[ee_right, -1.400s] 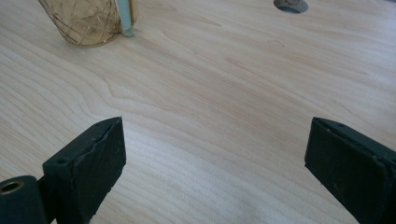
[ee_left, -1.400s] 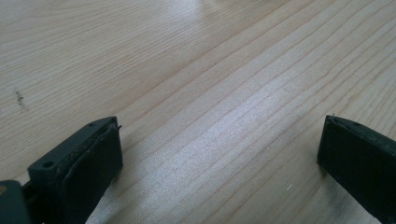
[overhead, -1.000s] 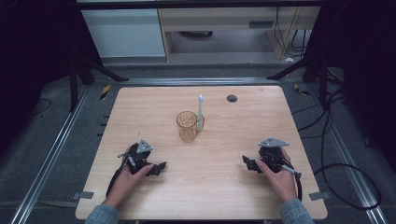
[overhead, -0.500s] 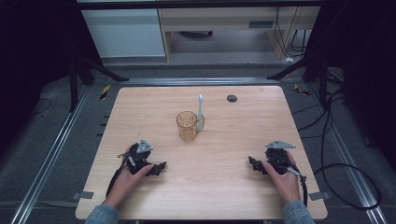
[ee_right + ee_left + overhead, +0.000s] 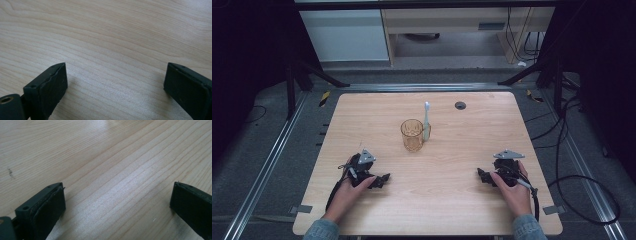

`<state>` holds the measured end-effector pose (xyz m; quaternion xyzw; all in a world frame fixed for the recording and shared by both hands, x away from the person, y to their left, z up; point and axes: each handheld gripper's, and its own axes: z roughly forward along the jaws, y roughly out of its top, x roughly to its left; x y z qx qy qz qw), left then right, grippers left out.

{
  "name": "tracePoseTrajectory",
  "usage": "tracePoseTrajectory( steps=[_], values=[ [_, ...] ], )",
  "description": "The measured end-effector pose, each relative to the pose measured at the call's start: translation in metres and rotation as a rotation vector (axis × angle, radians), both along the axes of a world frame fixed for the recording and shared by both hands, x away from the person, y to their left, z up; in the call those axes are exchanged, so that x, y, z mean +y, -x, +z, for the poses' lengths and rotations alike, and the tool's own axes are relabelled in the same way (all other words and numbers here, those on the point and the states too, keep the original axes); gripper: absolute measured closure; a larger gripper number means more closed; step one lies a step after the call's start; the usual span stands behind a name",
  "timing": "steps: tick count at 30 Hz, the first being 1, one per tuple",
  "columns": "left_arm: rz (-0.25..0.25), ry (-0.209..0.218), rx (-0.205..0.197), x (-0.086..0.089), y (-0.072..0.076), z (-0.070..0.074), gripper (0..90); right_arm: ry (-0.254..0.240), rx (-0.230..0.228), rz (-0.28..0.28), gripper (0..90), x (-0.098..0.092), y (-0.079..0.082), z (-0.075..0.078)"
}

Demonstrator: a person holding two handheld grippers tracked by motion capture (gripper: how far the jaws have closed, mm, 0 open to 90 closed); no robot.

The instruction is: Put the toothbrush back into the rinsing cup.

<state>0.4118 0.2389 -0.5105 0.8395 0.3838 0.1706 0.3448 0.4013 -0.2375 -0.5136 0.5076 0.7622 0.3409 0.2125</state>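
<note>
An amber see-through cup [image 5: 412, 135] stands near the middle of the wooden table [image 5: 472, 120]. A pale toothbrush [image 5: 426, 121] stands upright just right of the cup, touching its rim. My left gripper [image 5: 383, 179] rests on the table at the front left, held by a hand, well in front of the cup. Its jaws stand wide apart over bare wood, as the left gripper [image 5: 117, 202] view shows. My right gripper [image 5: 480, 175] rests at the front right in the other hand. The right gripper [image 5: 115, 82] is also open with nothing between its fingers.
A small dark round disc [image 5: 460, 105] lies near the table's far edge. White cabinets [image 5: 347, 35] and a shelf stand beyond the table. Black cables [image 5: 582, 195] trail on the floor at the right. Metal rails [image 5: 267, 165] run along both sides.
The right hand and its gripper have slid a little nearer the front edge and to the right. The left gripper, cup and toothbrush have stayed put.
</note>
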Motion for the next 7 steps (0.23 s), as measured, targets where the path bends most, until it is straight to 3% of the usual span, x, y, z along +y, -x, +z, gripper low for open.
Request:
tracePoseTrajectory(
  steps=[1, 7],
  values=[
    [0.000, 0.000, 0.000, 0.0000, 0.0000, 0.0000, 0.0, 0.028, -0.006, 0.000, 4.1, 0.0017, -0.0003, -0.0007],
    [0.001, -0.001, 0.000, 0.0000, 0.0000, 0.0001, 0.0, 0.029, -0.003, -0.007, 2.8, 0.0032, -0.0009, -0.0010]
  ],
)
